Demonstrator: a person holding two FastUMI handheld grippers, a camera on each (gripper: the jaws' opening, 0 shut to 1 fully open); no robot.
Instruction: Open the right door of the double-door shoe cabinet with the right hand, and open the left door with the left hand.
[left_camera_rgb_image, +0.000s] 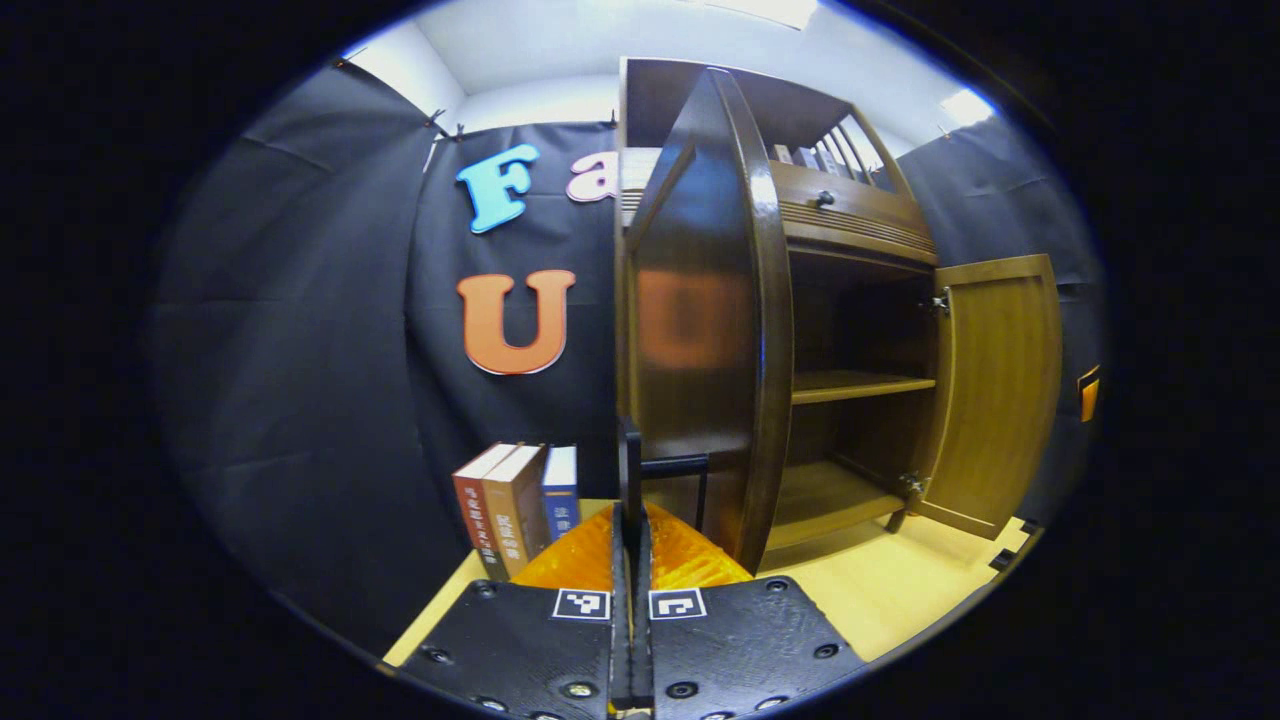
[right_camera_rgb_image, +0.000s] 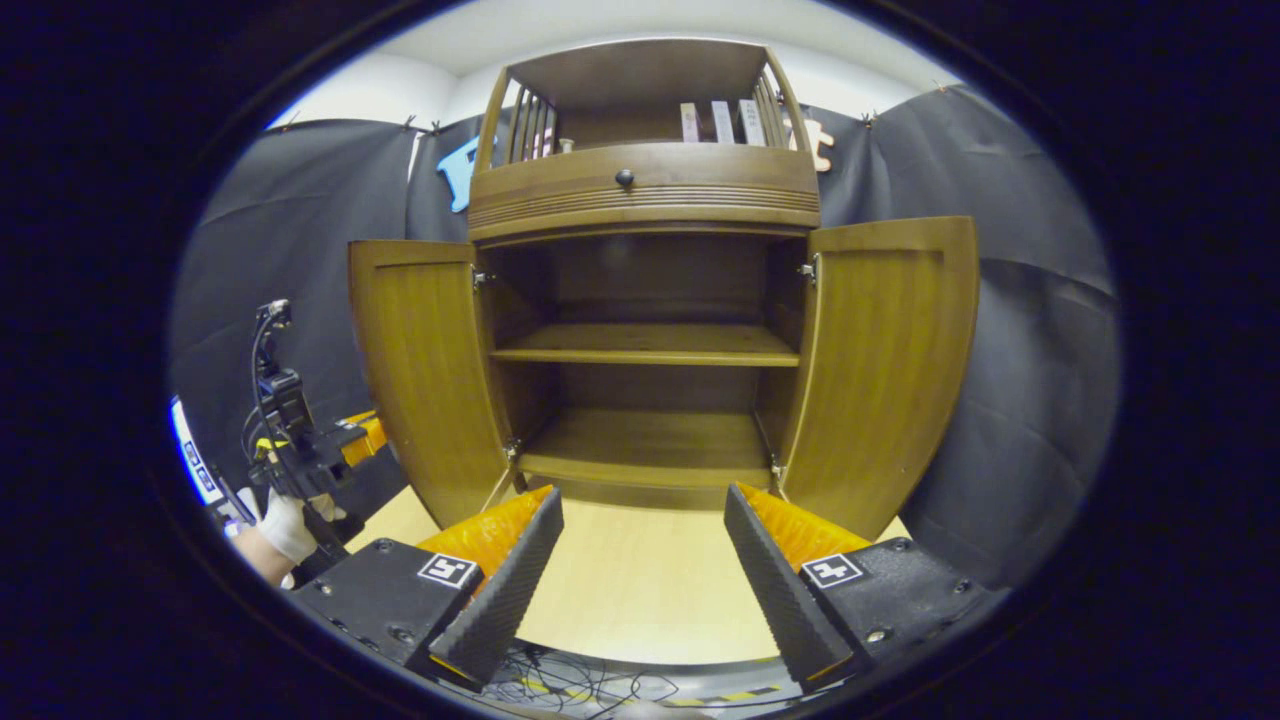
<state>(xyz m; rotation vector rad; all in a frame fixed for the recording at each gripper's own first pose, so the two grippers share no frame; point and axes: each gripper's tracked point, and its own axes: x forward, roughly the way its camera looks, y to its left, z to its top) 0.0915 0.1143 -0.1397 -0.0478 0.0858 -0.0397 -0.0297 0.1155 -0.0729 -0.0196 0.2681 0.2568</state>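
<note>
nearest the lens, the left gripper (left_camera_rgb_image: 630, 520) has its fingers pressed together, just beside the left door (left_camera_rgb_image: 700, 310), swung wide. the right gripper (right_camera_rgb_image: 640, 560) is spread apart, backed off over the table's front edge (right_camera_rgb_image: 640, 610). beyond, the shoe cabinet (right_camera_rgb_image: 645, 340) stands with the right door (right_camera_rgb_image: 885, 360) open too; both steps look done.

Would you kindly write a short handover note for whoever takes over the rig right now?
Left tongs: shut, empty, beside the left door, seen edge-on and swung open.
Right tongs: open, empty, facing the shoe cabinet from the front, clear of it.
Right door: swung wide open. Both shelves are bare.
Books stand on the table left of the cabinet.
Done: both doors open.
Left: nothing apparent; withdraw the tongs.
</note>
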